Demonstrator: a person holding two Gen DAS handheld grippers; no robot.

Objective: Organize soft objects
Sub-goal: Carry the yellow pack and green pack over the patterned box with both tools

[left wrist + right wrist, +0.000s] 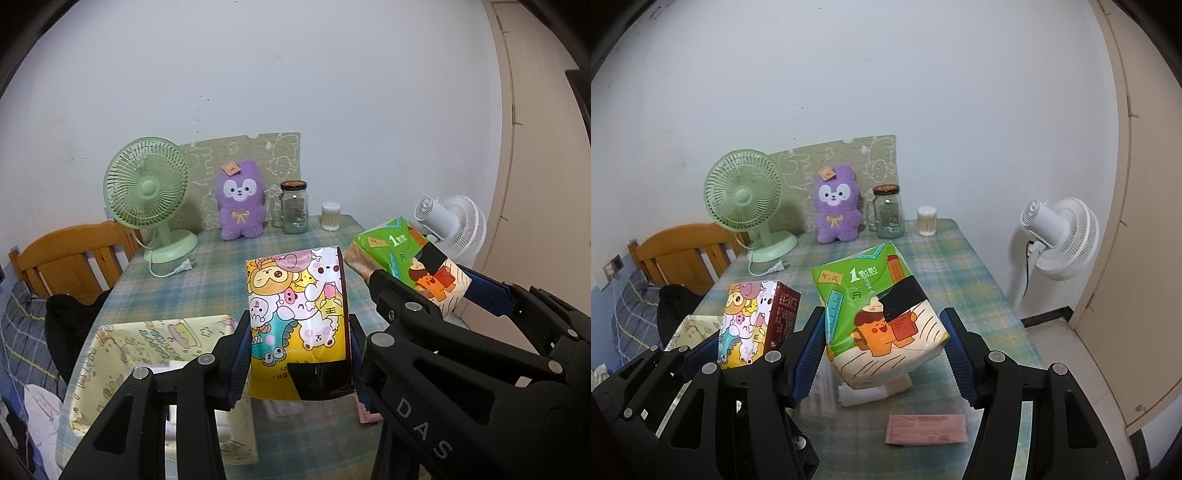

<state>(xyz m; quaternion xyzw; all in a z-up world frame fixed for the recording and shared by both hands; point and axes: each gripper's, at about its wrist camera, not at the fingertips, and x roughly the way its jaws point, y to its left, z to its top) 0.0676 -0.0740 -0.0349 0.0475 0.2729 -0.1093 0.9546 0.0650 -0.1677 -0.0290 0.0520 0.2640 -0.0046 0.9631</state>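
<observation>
Left gripper (298, 354): clamped on the cartoon tissue pack (297, 325), its blue-padded fingers (242, 354) pressing both side faces, pack held clear above the tabletop (207, 280).
Cartoon tissue pack writing: animal faces on yellow; a strip of upside-down print near its lower edge, too small to read; black tape over one lower corner. In the right wrist view its dark red side panel (785, 314) carries fine print (unreadable from here).
Right gripper (886, 354): closed on the green tissue pack (882, 317), fingers (809, 354) squeezing left and right sides, pack lifted off the tabletop.
Green tissue pack writing: a big white "1" with characters beside it, a small yellow sticker reading something like "4.B", a cartoon figure in a hat with a book, black tape across the middle.
Gripper lettering: "DAS" on the right gripper's black arm (424, 428), seen from the left wrist.
Packs together: side by side in the air, cartoon one on the left, apart.
Below: a pink slip (925, 428) lies flat; a printed yellow box (147, 354) sits at the near left.
Far edge: green fan (746, 199), purple plush (836, 206), glass jar (888, 212), cotton-swab tub (927, 221).
Off the tabletop: white fan (1060, 238) at right.
</observation>
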